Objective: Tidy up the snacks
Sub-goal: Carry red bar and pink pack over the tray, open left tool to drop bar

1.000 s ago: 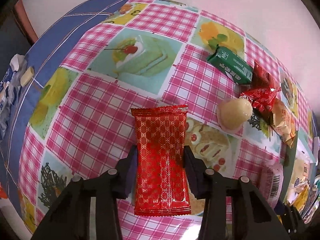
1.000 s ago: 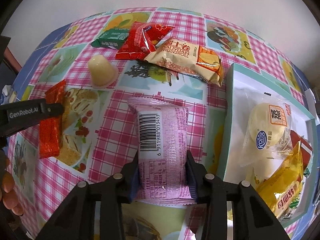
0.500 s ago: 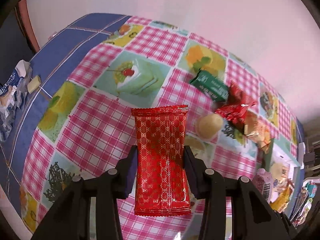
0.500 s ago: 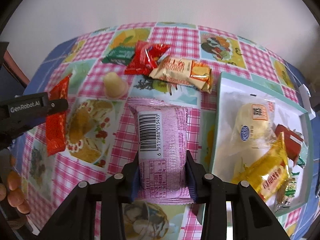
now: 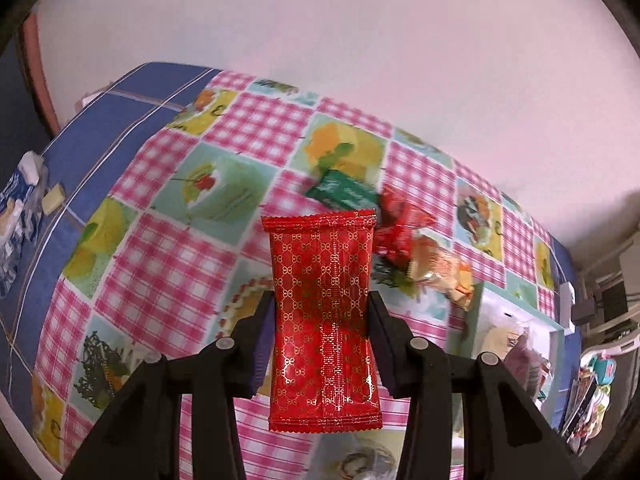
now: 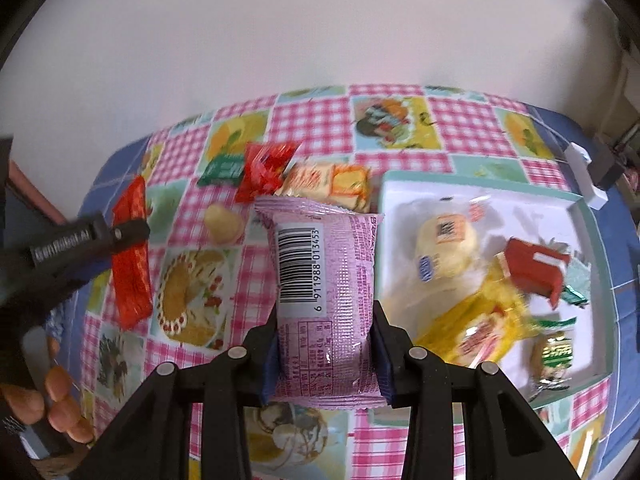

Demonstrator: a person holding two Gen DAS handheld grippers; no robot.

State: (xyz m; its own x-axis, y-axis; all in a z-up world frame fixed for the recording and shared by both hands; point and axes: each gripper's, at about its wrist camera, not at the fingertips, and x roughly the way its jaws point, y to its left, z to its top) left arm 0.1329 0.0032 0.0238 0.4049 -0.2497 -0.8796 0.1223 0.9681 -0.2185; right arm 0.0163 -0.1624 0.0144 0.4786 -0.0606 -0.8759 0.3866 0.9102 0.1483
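Two tongs (image 5: 322, 320) (image 6: 325, 344); one tray (image 6: 476, 188); eleven snacks (image 6: 325, 280).

Red gold-patterned packet (image 5: 323, 312) and pink barcoded packet (image 6: 325, 300), upright, each aloft between tongs.

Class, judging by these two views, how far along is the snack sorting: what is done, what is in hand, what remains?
Done: several snacks lie in the tray. In hand: left tongs grip a red packet, right tongs a pink packet. Left on the cloth: green packet, red wrapper, orange packet, jelly cup.
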